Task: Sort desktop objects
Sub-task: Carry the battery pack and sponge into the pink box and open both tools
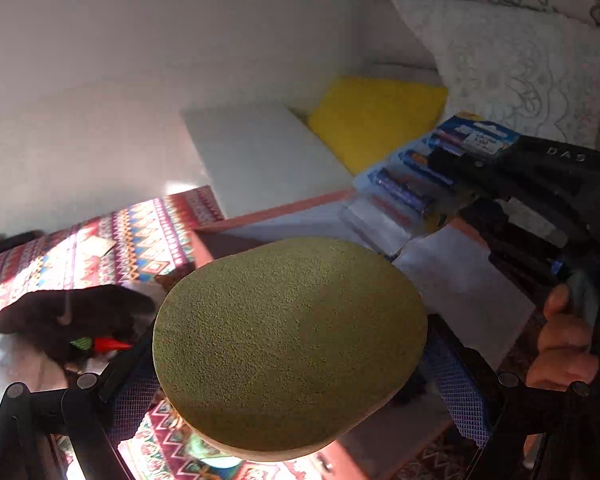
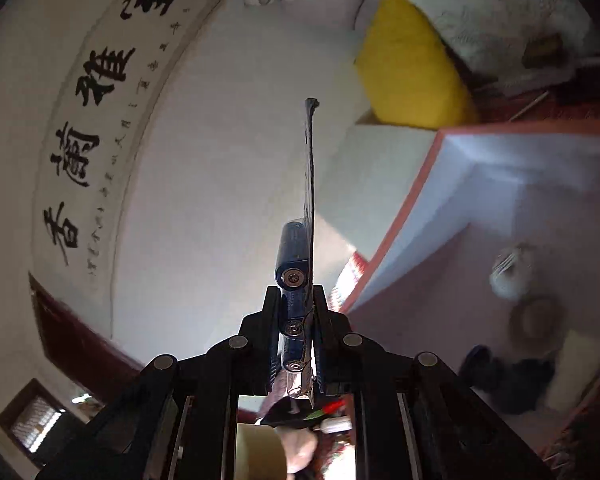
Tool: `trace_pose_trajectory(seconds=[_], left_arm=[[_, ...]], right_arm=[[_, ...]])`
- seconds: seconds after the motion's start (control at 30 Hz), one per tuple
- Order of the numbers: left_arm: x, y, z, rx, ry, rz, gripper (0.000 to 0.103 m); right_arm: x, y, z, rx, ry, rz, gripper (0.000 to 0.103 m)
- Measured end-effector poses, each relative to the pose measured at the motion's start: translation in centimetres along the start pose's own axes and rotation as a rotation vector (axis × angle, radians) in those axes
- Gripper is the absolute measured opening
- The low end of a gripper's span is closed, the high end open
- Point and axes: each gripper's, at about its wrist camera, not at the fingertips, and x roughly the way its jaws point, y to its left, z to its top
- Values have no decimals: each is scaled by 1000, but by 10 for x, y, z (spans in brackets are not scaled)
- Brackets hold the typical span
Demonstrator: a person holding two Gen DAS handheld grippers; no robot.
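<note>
Two grippers loaded | left gripper (image 1: 290, 364): sponge (image 1: 290, 344) | right gripper (image 2: 296, 300): battery pack (image 2: 294, 256)

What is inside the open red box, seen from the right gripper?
On the red box floor lie a whitish bundle, a round tan item and dark items, all blurred. The rest is cropped.

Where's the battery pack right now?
The battery pack is clamped in the right gripper, held above the pink box, right of the green sponge.

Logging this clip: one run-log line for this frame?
left gripper: shut on green sponge | right gripper: shut on battery pack | pink box: below
</note>
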Motion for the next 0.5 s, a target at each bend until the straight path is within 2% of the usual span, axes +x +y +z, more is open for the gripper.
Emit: trace_pose_trajectory(seconds=[0.17,0.27,0.3,0.33,0.37,0.43,0.5], left_arm=[[31,-42,7,62,47,-68,99],[47,-49,7,82,89,-72,99],[50,-49,5,85,94,-67,99],[51,-48,4,80,95,-64,100],[50,-45,4,67,92,-64,102],[48,-37,3,38,87,-63,102],[45,-27,3,0,88,-72,102]], right_arm=[[-7,-37,22,60,-4,-142,16],[-9,-53,22,115,-30,-230,31],[-12,-55,22,129,-51,-252,51],[-15,-56,22,141,-70,-271,63],[-17,-53,21,133,-76,-268,65],[-17,-45,18,108,-79,-261,76],[-15,-34,14,76,-74,-254,79]])
